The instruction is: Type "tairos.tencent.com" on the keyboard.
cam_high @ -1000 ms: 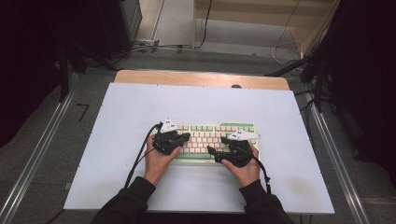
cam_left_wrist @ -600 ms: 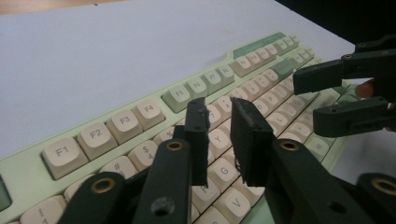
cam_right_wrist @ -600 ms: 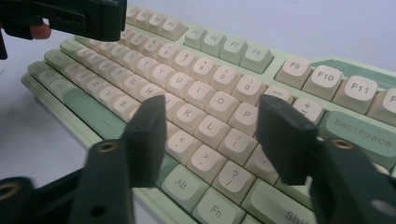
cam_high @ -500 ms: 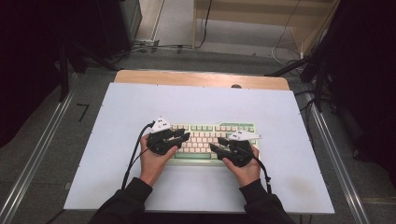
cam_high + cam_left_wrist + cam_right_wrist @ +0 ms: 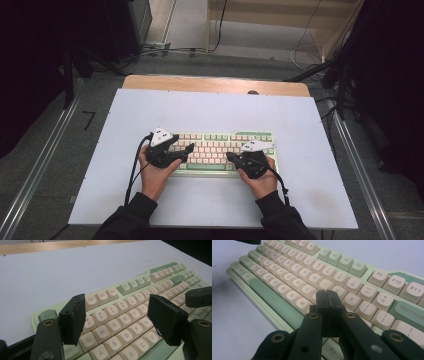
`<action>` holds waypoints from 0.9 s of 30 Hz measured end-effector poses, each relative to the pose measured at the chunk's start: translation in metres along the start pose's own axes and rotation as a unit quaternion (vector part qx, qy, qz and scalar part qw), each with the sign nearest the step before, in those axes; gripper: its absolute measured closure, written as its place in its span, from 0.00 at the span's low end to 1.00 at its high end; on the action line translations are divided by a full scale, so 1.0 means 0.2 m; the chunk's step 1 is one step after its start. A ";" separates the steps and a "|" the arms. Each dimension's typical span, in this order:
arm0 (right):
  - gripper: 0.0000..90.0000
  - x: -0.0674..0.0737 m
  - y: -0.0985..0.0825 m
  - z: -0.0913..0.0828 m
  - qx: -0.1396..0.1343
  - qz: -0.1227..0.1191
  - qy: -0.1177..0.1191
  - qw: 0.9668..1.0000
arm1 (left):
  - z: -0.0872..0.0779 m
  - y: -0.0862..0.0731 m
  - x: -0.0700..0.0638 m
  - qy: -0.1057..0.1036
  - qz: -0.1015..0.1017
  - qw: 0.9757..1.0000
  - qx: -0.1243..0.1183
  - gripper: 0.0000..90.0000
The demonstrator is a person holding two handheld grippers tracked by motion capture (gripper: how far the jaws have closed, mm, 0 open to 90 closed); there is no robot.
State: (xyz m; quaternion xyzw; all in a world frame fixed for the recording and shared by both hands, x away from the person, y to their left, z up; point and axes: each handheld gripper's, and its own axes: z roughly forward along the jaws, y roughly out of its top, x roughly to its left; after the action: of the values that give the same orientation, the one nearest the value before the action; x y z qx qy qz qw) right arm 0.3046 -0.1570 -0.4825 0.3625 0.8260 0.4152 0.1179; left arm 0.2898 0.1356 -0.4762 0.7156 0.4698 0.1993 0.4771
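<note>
keyboard [image 5: 220, 152] mid-desk [image 5: 300, 125], long axis left-right | right claw [image 5: 327, 298] clenched on nothing, tip over the K/L keys, nearer | left claw [image 5: 117, 315] released, jaws just opening, empty, above Q-T

A pale green keyboard [image 5: 220, 152] with cream keycaps, green function keys and a green space bar lies flat on the worktop [image 5: 215, 110], long side parallel to the near edge, centred, nearer that edge than the far one.
</note>
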 end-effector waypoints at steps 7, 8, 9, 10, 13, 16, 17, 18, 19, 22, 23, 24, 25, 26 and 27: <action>0.98 -0.01 0.00 0.01 0.007 -0.001 -0.005 1.000 | -0.05 -0.02 0.05 0.023 -0.015 1.000 -0.009 0.32; 0.98 -0.01 0.00 0.01 0.008 -0.001 -0.005 1.000 | -0.05 -0.03 0.06 0.023 -0.017 1.000 -0.010 0.32; 0.98 -0.01 0.00 0.01 0.008 -0.001 -0.005 1.000 | -0.06 -0.03 0.06 0.024 -0.016 1.000 -0.008 0.32; 0.98 -0.01 0.00 0.01 0.009 -0.001 -0.005 1.000 | -0.06 -0.03 0.06 0.024 -0.015 1.000 -0.006 0.32; 0.98 -0.01 -0.01 0.01 0.015 0.002 -0.005 1.000 | -0.06 -0.03 0.06 0.023 -0.015 1.000 -0.004 0.32; 0.98 -0.01 -0.02 0.02 0.020 0.004 -0.004 1.000 | -0.06 -0.04 0.06 0.022 -0.013 1.000 -0.003 0.32; 0.98 -0.01 -0.02 0.02 0.021 0.003 -0.004 1.000 | -0.06 -0.04 0.05 0.022 -0.014 1.000 -0.003 0.32; 0.98 -0.01 -0.02 0.02 0.021 0.003 -0.004 1.000 | -0.06 -0.04 0.05 0.021 -0.013 1.000 -0.003 0.32; 0.98 -0.01 -0.02 0.02 0.022 0.002 -0.004 1.000 | -0.06 -0.04 0.05 0.020 -0.014 1.000 -0.002 0.32; 0.98 -0.01 -0.02 0.02 0.022 0.003 -0.004 1.000 | -0.06 -0.04 0.05 0.020 -0.015 1.000 -0.002 0.32; 0.98 -0.01 -0.02 0.02 0.022 0.004 -0.004 1.000 | -0.06 -0.04 0.05 0.019 -0.015 1.000 -0.002 0.32; 0.98 -0.01 -0.02 0.02 0.022 0.004 -0.004 1.000 | -0.06 -0.04 0.05 0.019 -0.015 1.000 -0.001 0.32; 0.98 -0.01 -0.02 0.02 0.022 0.005 -0.003 1.000 | -0.06 -0.04 0.05 0.019 -0.016 1.000 -0.001 0.32; 0.98 -0.01 -0.02 0.02 0.022 0.005 -0.002 1.000 | -0.06 -0.04 0.05 0.019 -0.016 1.000 -0.001 0.32; 0.98 -0.01 -0.02 0.02 0.022 0.006 -0.003 1.000 | -0.06 -0.04 0.05 0.018 -0.016 1.000 -0.001 0.32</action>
State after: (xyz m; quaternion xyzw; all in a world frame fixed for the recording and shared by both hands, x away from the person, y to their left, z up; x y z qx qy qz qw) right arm 0.3058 -0.1585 -0.4886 0.3709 0.8326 0.3965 0.1097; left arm 0.2826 0.1512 -0.4802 0.7036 0.4896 0.2054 0.4722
